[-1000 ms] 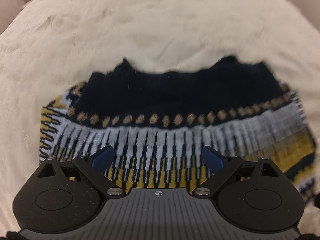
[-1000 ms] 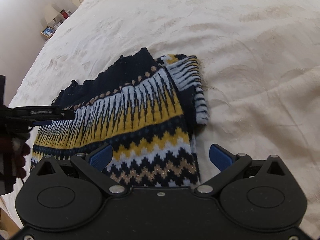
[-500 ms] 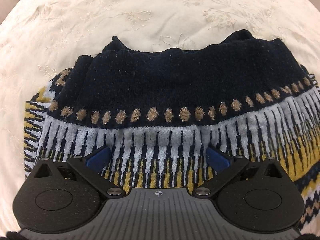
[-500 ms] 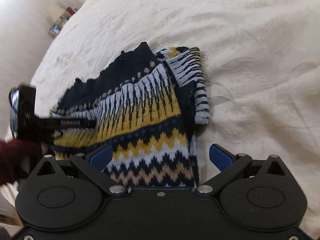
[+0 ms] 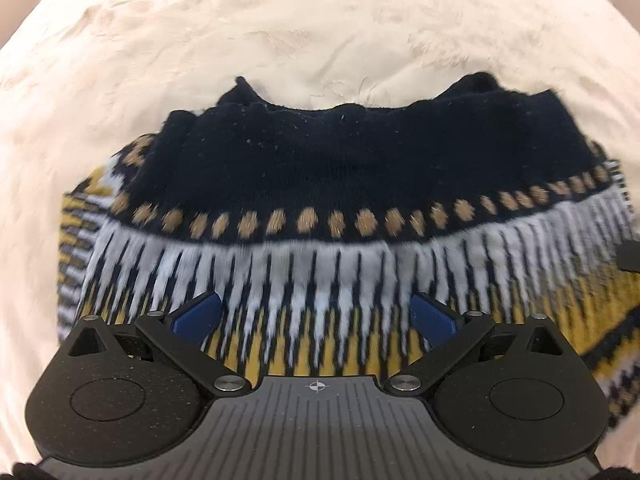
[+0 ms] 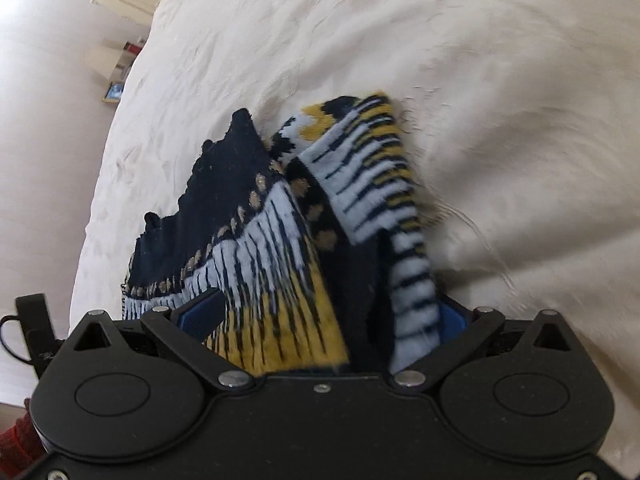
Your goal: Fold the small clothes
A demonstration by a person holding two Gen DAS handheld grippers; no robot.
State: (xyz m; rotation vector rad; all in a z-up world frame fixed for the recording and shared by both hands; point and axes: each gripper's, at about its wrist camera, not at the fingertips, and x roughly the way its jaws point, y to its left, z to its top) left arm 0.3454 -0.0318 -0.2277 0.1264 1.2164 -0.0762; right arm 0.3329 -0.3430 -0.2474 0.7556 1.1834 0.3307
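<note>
Jaws of the left gripper [image 5: 316,316] gape wide above the navy, white and mustard patterned knit sweater [image 5: 320,216] lying on the cream quilted bedspread [image 5: 280,32] — nothing pinched. Right gripper [image 6: 320,316] straddles the sweater's folded edge; its right pad is hidden by fabric — grip unclear.

sweater [image 5: 320,184] — navy, white, yellow knit | folded | lying on bedspread [image 5: 280,32]

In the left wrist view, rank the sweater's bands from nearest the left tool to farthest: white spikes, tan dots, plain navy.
1. White spikes: between the open left tool tips.
2. Tan dots: row just beyond.
3. Plain navy: far edge, against the cream bedspread.
</note>
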